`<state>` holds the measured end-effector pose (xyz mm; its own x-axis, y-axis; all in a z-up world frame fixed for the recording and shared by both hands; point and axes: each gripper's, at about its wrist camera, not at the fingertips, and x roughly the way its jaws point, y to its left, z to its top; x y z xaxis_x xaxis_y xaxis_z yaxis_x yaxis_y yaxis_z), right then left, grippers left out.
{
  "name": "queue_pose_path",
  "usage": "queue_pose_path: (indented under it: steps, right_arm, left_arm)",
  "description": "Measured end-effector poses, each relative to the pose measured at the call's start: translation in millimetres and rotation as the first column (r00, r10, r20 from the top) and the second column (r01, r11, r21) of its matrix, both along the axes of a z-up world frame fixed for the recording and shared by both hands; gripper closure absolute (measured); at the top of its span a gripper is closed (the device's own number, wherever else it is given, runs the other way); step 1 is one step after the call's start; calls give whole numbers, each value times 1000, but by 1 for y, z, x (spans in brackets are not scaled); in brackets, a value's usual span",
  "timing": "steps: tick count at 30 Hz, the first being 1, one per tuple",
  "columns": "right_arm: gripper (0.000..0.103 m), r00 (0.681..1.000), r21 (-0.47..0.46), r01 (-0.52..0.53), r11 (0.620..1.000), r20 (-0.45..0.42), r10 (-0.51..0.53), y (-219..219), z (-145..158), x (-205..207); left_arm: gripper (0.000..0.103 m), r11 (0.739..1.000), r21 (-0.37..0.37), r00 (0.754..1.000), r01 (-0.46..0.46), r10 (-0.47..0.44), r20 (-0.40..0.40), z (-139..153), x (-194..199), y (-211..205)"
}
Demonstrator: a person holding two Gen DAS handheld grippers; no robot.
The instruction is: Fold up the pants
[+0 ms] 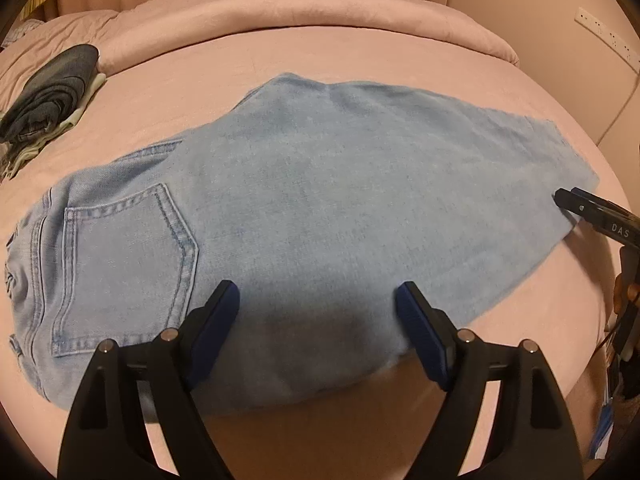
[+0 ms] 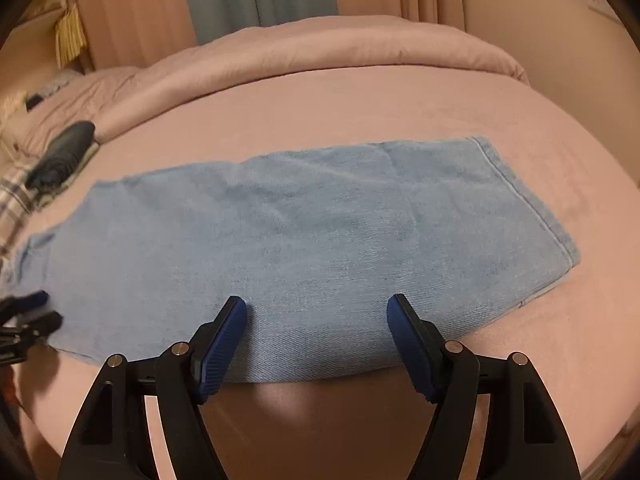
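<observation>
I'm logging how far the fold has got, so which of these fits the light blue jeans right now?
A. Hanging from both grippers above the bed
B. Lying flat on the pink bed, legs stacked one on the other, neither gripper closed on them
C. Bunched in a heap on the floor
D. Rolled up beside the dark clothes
B: the jeans lie flat on the bed, with left gripper and right gripper both open near their front edge.

left tongs spread wide, right tongs spread wide
</observation>
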<state>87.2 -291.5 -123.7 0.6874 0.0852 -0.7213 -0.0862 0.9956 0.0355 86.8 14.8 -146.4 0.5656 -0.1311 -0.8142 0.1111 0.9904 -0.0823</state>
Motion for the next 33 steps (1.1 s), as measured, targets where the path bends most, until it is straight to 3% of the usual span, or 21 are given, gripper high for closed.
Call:
queue_pose_path:
  steps: [5, 9, 15, 23, 30, 33]
  right_arm:
    - [28, 1000, -5, 13, 1000, 11, -12, 4, 11, -20]
    - [28, 999, 59, 26, 998, 34, -28, -1, 23, -37]
    - [28, 999, 97, 14, 995, 46, -18, 0, 26, -34]
    - [28, 998, 83, -14, 996, 68, 8, 11, 33, -29]
    - [28, 999, 43, -18, 999, 47, 16, 19, 27, -19]
    - [28, 1000, 9, -24, 1000, 2, 24, 21, 14, -18]
  left_arm:
    - [21, 1000, -19, 1000, -13, 12, -19, 10, -7, 6]
    - [21, 999, -29, 1000, -14, 14, -7, 20, -14, 5]
    - [21, 999, 26, 999, 18, -19, 28, 27, 2, -30]
    - [21, 998, -10, 998, 57, -57, 33, 31, 30, -68]
    - [21, 995, -9, 995, 97, -97, -29, 13, 50, -105]
    - [19, 990, 57, 991, 128, -125, -41, 2, 48, -115]
